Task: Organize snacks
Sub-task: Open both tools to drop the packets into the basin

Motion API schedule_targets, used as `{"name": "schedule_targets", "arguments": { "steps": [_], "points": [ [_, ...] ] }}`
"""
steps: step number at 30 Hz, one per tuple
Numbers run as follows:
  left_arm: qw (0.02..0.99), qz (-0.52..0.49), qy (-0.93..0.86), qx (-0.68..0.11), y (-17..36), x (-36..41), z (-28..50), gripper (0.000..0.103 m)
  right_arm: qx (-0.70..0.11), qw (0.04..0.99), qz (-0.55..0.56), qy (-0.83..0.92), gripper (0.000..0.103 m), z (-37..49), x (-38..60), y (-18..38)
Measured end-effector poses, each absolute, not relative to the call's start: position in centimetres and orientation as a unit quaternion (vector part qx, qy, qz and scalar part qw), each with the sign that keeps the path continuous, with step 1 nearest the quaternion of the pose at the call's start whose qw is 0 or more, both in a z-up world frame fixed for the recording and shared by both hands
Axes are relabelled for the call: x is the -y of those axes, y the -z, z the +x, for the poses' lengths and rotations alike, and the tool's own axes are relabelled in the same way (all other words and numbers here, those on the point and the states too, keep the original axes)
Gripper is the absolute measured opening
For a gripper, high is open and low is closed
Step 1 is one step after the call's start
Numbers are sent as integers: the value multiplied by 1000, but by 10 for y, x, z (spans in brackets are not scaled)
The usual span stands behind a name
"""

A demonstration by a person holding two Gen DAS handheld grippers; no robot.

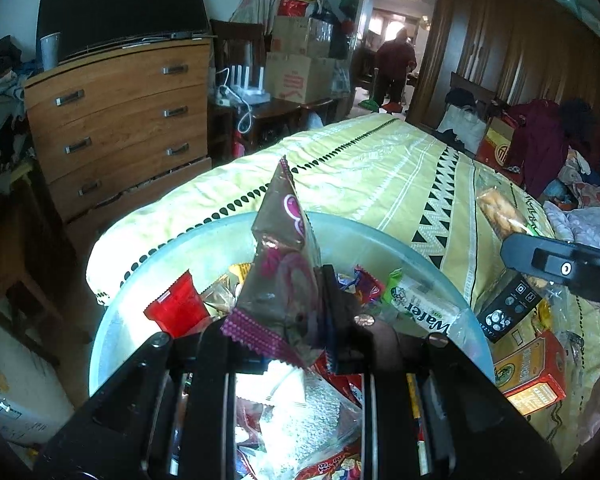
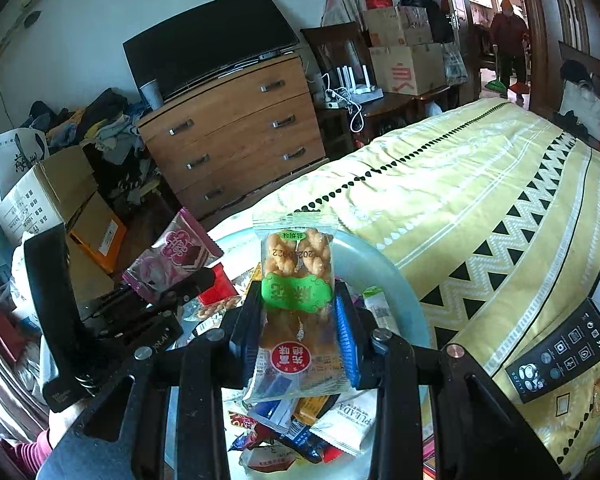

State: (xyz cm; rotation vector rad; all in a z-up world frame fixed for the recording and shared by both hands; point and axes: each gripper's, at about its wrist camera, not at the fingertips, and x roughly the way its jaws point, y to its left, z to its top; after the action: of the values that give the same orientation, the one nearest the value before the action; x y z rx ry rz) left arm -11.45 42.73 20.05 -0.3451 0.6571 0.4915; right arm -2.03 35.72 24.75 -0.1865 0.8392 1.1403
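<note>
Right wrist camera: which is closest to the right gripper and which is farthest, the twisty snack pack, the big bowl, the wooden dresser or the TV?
1. Twisty snack pack, clamped in the right gripper.
2. Bowl, just beneath.
3. Wooden dresser, across the room, upper left.
4. TV, on the dresser against the wall.

Your left wrist camera looks forward and down along its hand-held gripper [image 1: 296,320], close over the pale bowl [image 1: 380,236] of snacks on the bed [image 1: 380,168]. Your right wrist camera looks likewise along its hand-held gripper [image 2: 298,320], equally near. Both views share the bowl, the bed, the far wooden dresser [image 1: 120,120] and the doorway [image 1: 392,40].
</note>
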Motion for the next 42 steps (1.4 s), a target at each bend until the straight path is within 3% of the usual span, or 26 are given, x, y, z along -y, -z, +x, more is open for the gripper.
{"name": "schedule_targets", "arguments": {
  "steps": [42],
  "points": [
    [895, -172, -235, -338, -190, -440, -112, 20, -398, 746, -88, -526, 36, -24, -374, -228]
  ]
}}
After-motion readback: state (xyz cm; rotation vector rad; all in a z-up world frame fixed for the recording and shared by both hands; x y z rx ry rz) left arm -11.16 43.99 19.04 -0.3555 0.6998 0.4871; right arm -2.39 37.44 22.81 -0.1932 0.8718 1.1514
